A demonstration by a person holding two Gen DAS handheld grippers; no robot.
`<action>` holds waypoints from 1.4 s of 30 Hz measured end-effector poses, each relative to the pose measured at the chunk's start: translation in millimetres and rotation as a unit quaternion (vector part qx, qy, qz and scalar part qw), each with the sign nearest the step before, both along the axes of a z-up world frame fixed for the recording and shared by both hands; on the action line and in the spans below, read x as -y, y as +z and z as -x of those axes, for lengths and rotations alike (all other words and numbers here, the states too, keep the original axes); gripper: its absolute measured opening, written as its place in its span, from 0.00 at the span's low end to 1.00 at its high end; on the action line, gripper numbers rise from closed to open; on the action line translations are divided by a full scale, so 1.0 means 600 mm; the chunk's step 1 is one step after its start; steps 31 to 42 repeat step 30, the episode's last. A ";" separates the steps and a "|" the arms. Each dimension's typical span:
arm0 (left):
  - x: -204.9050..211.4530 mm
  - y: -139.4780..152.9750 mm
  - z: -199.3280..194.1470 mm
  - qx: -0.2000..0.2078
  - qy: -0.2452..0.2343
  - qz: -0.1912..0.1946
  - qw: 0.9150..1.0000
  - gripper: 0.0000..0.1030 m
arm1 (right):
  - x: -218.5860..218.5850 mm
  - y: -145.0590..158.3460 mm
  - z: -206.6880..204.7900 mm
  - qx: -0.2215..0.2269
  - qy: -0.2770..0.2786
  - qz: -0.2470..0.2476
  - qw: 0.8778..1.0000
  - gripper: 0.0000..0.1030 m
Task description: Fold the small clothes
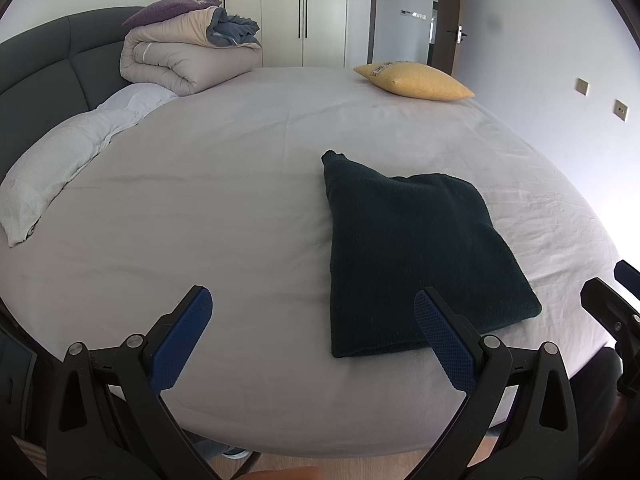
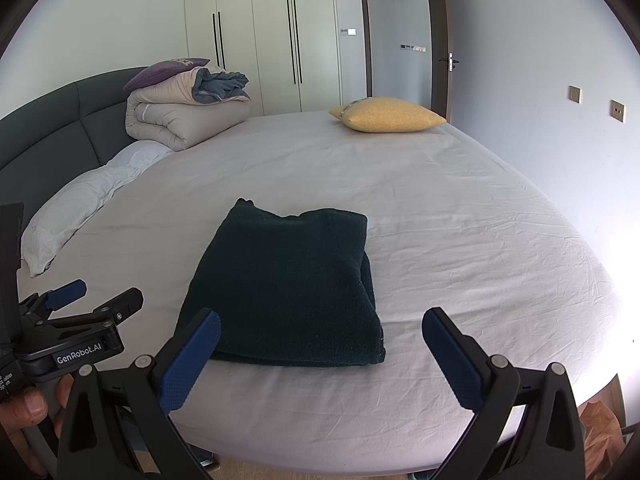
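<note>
Left of the dark green garment [image 1: 420, 256], near the headboard: a white pillow [image 1: 60, 168], a rolled beige quilt [image 1: 180, 60] topped with a purple cushion [image 1: 168, 10]. Left gripper [image 1: 312, 312] held above the near edge of the bed [image 1: 200, 200], spread wide and empty, its right finger overlapping the garment's near corner in the left wrist view, contact not determinable. Garment itself lying on the sheet toward the near edge, already folded into a compact thick rectangle, layered edges visible along its right side in the right wrist view; judged largely done, with perhaps a final tidy of the small tab poking out at the far left corner, or a move to a pile, left to do. Long axis running from the near edge of the bed away toward the wardrobe, tilted slightly leftward at the far end; near end thick and rounded, probably a fold. Right gripper [image 2: 320, 332] hovering just over the garment's near right corner, likewise wide apart and holding nothing. Farther beyond the garment and to its right, a yellow cushion [image 2: 388, 114] at the far side of the bed.
</note>
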State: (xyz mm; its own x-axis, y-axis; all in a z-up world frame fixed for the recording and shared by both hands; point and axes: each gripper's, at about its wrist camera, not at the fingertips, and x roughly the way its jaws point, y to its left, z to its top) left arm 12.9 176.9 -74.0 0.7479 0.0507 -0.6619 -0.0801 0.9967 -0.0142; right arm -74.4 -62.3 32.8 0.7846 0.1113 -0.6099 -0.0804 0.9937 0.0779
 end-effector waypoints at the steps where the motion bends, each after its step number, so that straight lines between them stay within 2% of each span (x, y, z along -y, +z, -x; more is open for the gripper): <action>1: 0.000 -0.001 0.000 0.000 0.000 0.000 1.000 1.00 | 0.000 0.000 0.000 0.000 0.000 0.000 1.000 1.00; 18: -0.002 -0.008 -0.001 -0.007 0.005 0.004 1.000 1.00 | -0.003 -0.006 0.001 -0.004 -0.001 -0.003 1.000 1.00; 28: 0.001 -0.007 0.003 0.002 0.007 -0.013 1.000 1.00 | -0.006 -0.013 0.004 -0.009 -0.001 -0.010 1.000 1.00; 42: 0.001 -0.007 0.002 0.001 0.007 -0.012 1.000 1.00 | -0.007 -0.015 0.005 -0.012 -0.001 -0.012 1.000 1.00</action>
